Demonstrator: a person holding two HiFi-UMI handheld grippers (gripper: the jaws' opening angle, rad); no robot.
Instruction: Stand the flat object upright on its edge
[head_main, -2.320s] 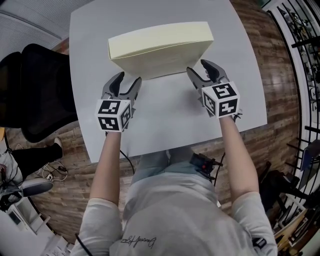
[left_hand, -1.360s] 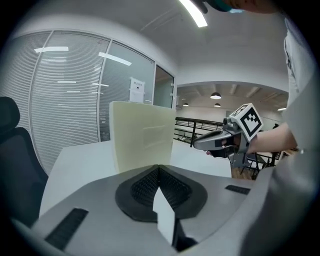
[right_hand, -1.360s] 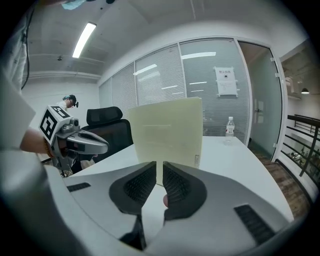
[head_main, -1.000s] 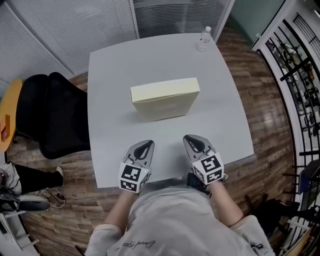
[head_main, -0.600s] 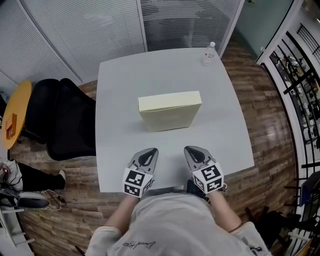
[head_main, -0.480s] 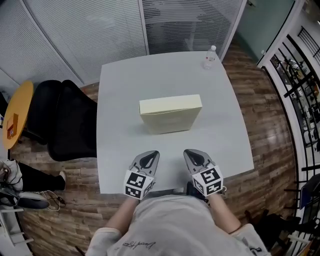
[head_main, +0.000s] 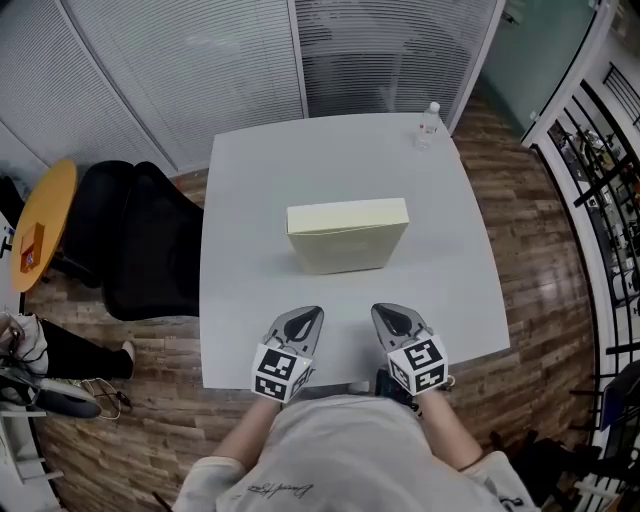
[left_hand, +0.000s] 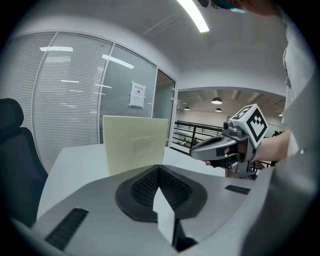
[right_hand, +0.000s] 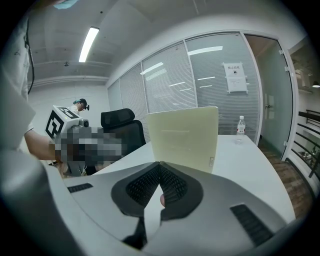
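On the one grey table (head_main: 240, 200), at its middle, one flat cream box (head_main: 348, 235) stands upright on a long edge. It is closed, so whatever it holds cannot be seen. One clear bottle (head_main: 429, 122) stands at the far right corner, well apart from the box; its fill is too small to tell. Two grippers are over the near edge, side by side and well short of the box. The left gripper (head_main: 310, 314) and the right gripper (head_main: 382, 312) each have jaws pressed together with nothing between them. One black chair (head_main: 150, 240) stands left of the table, with one orange round table (head_main: 40, 215) beyond it.
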